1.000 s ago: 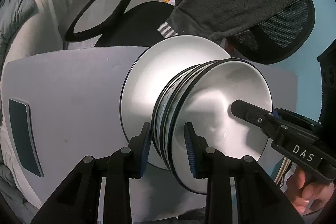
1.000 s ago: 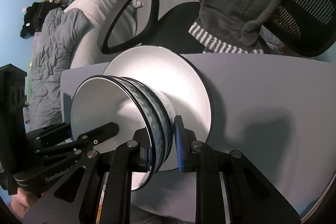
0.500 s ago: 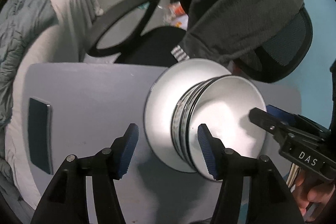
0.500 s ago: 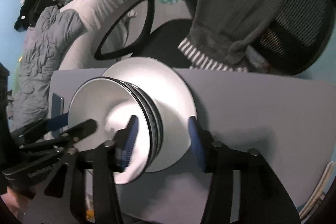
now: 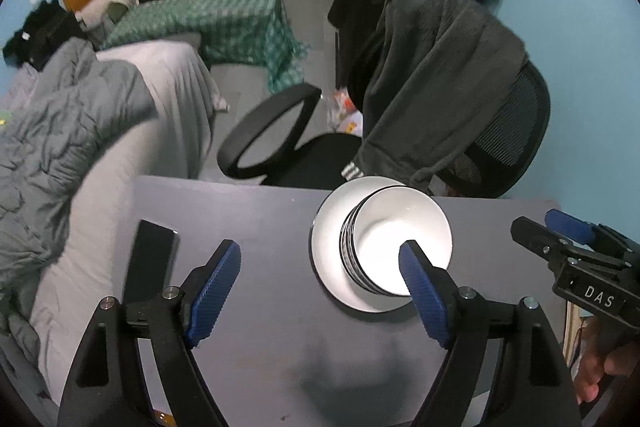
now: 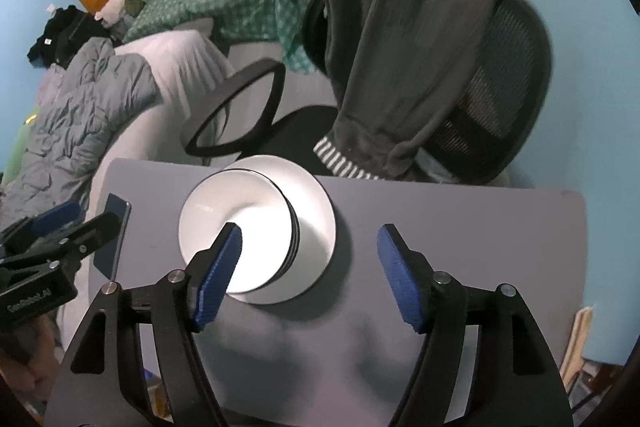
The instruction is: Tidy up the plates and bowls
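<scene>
Left wrist view: grey table (image 5: 260,219), phone (image 5: 150,267), stacked bowls (image 5: 396,251) on plate (image 5: 326,247); mesh chair (image 5: 508,143) behind; left gripper (image 5: 320,287) and right gripper (image 6: 310,271) both spread, empty.

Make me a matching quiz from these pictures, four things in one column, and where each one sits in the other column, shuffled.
Things:
1. stack of bowls
2. white plate
3. phone
4. grey hoodie

Places:
A. flat on the table, left of the dishes
B. draped over the office chair back
C. on the white plate
D. directly on the table, under the bowls

Pairs: 1-C, 2-D, 3-A, 4-B
</scene>
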`<action>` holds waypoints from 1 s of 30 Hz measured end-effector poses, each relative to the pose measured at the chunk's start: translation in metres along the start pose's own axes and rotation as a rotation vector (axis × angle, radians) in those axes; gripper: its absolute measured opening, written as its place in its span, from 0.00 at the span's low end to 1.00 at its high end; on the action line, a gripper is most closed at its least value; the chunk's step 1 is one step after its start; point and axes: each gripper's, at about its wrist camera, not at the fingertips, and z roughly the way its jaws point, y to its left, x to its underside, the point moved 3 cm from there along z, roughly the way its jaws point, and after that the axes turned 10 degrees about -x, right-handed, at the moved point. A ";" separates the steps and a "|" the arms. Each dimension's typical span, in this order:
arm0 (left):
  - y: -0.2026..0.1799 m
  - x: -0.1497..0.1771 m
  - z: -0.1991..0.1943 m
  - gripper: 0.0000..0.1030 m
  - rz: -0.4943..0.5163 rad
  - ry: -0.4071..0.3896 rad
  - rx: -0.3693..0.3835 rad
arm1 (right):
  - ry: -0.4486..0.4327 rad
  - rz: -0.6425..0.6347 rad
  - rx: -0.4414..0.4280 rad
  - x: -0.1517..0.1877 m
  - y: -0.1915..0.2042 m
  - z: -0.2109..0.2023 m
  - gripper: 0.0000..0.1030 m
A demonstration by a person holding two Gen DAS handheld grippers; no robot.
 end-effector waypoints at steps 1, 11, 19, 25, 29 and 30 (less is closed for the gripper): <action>0.001 0.001 -0.004 0.80 -0.001 -0.008 0.005 | -0.011 -0.002 0.003 0.002 0.001 -0.006 0.68; 0.018 0.022 -0.055 0.88 -0.024 -0.105 -0.026 | -0.089 -0.018 0.052 0.021 0.018 -0.049 0.69; 0.026 0.040 -0.076 0.88 -0.014 -0.126 -0.037 | -0.117 -0.011 0.048 0.035 0.029 -0.065 0.69; 0.027 0.051 -0.085 0.88 -0.010 -0.126 -0.032 | -0.139 -0.016 0.060 0.047 0.037 -0.079 0.69; 0.027 0.054 -0.088 0.88 0.002 -0.132 -0.039 | -0.143 -0.017 0.056 0.053 0.041 -0.082 0.69; 0.026 0.054 -0.089 0.88 0.005 -0.133 -0.041 | -0.143 -0.017 0.055 0.053 0.042 -0.083 0.69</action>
